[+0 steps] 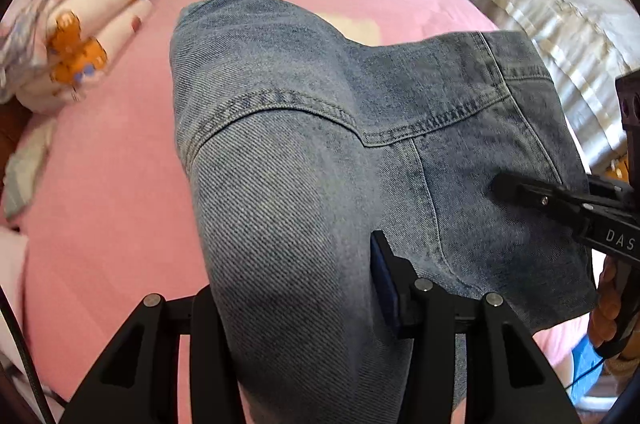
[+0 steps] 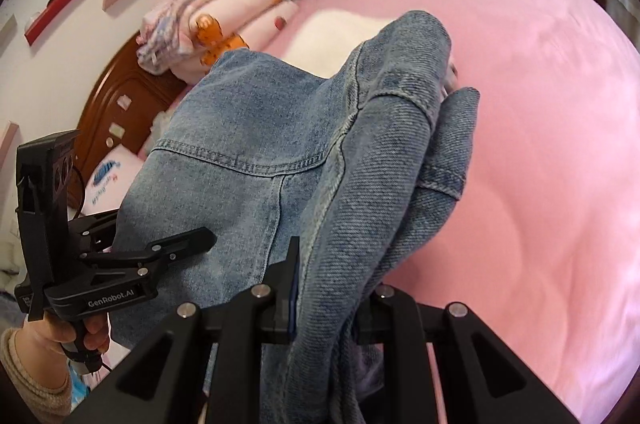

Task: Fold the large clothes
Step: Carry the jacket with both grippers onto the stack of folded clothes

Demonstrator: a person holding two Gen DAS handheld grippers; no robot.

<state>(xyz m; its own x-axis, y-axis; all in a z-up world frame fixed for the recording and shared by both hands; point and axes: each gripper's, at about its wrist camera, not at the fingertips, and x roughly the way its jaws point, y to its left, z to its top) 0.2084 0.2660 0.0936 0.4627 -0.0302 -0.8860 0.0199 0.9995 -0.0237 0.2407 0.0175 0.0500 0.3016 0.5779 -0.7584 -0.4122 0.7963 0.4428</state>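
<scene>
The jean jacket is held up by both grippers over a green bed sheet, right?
Almost. The bed sheet is pink, not green; the right wrist view shows it plainly. The rest holds: the jean jacket is held up over it by the left gripper and the right gripper, each shut on the denim.
</scene>
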